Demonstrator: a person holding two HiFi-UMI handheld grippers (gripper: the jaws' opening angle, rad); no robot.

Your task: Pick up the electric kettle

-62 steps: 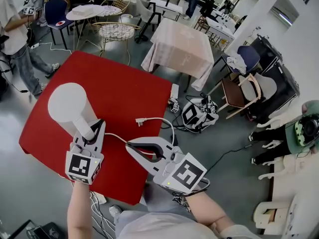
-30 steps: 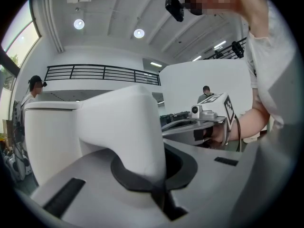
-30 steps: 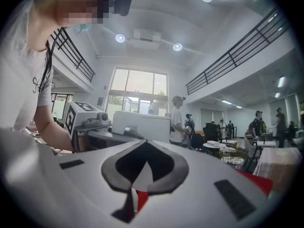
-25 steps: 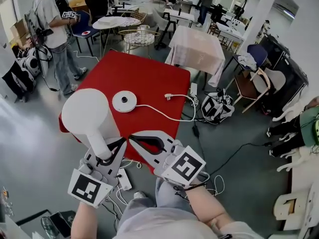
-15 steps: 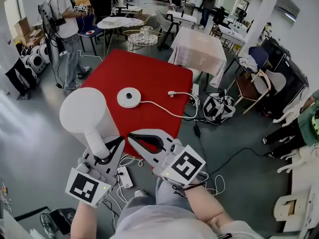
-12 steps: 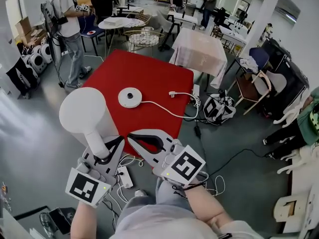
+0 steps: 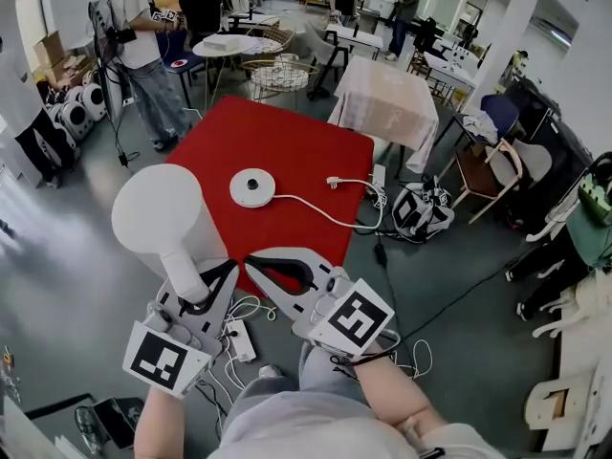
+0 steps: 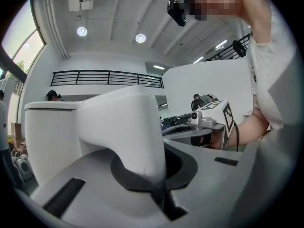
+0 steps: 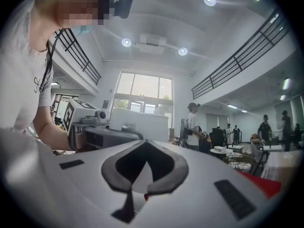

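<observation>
The white electric kettle [image 7: 156,218] hangs in the air at the near left, off the red table [image 7: 287,142]. My left gripper [image 7: 205,281] is shut on its handle [image 7: 182,268]. In the left gripper view the handle [image 8: 128,127] fills the space between the pads and the kettle body [image 8: 52,137] stands to the left. The round white base [image 7: 252,187] lies bare on the table, its cord [image 7: 320,216] running to a plug [image 7: 335,182]. My right gripper [image 7: 251,264] is shut with nothing in it, just right of the kettle; in the right gripper view its jaws [image 9: 129,194] meet at the tips.
A power strip [image 7: 236,338] and loose cables lie on the floor below my hands. A cloth-draped table [image 7: 387,103] and chairs stand beyond the red table. People [image 7: 143,46] stand at the back left. A marked device [image 7: 421,208] sits on the floor at the right.
The kettle has come off its base and toward me, out over the table's near corner; the base now lies bare. In the last half second both grippers stay nearly still.
</observation>
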